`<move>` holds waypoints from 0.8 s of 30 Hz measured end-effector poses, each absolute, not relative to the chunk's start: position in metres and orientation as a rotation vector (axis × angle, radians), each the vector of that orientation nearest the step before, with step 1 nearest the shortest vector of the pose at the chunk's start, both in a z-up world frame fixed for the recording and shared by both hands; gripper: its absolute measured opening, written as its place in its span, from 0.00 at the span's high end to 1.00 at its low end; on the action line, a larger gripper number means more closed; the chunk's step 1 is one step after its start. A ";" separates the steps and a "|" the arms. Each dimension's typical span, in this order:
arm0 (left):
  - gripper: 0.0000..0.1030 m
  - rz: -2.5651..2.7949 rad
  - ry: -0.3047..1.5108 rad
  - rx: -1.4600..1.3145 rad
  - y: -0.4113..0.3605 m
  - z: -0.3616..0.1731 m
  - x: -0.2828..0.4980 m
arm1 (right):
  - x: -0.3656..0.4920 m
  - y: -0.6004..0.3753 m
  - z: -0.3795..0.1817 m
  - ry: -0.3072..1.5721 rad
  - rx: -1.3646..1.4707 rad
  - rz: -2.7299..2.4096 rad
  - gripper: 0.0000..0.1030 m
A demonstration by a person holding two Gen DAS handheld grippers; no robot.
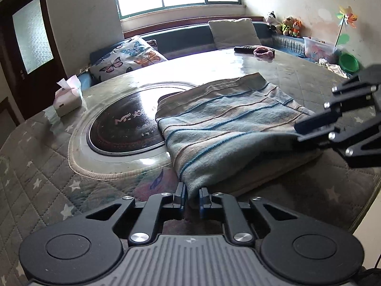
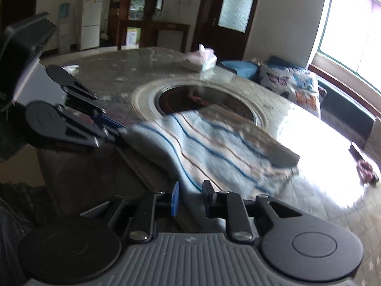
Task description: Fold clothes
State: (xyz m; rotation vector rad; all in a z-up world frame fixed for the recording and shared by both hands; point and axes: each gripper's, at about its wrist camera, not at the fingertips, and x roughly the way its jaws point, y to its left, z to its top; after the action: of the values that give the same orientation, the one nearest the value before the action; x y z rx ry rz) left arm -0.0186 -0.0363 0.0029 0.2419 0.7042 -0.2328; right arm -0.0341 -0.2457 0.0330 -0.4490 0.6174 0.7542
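— Closest to the lens, what is the left gripper [image 1: 191, 196] doing?

— Its jaws are drawn in on the near corner of the striped garment [image 1: 221, 124], with the cloth caught between the blue-edged pads.

— And the right gripper [image 2: 190, 196]?

— It sits at the garment's other near corner. Fabric runs between its pads, but there is a visible gap beside the cloth and the picture is blurred, so I cannot tell whether it pinches or only brackets it.

— Where does the garment lie?

— On the quilted, star-printed worktop [image 1: 47, 178], folded flat, pale blue with dark blue and tan stripes. Its far left part overlaps the round black hotplate [image 1: 123, 126] set in the worktop's middle; the near corners are raised off the cover.

— Any writing?

— On the hotplate, pale lettering that starts with something like "M"; the garment hides the rest. Small print below it is too fine to read.

— What else is around the hotplate?

— A pink tissue pack [image 1: 67, 95] to its left, and beyond it a butterfly cushion [image 1: 128, 58]. Far past the garment lies a pink hair band [image 1: 263, 52].
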 end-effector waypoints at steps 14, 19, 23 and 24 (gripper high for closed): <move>0.91 -0.231 0.727 0.175 -0.028 0.004 -0.017 | -0.044 -0.249 0.022 0.603 -0.528 0.717 0.89; 0.91 -0.235 0.762 0.073 -0.012 0.001 -0.011 | -0.043 -0.253 0.025 0.612 -0.494 0.708 0.97; 0.85 -0.246 0.763 0.102 -0.007 0.007 -0.013 | -0.042 -0.250 0.020 0.645 -0.501 0.726 0.96; 0.82 -0.248 0.763 0.110 -0.004 0.009 -0.013 | -0.042 -0.250 0.022 0.651 -0.499 0.740 0.95</move>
State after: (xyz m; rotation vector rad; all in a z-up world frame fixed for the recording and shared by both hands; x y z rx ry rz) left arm -0.0134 -0.0045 0.0094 0.1104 0.7632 -0.2484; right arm -0.0416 -0.2503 0.0220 -0.4992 0.6514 0.7401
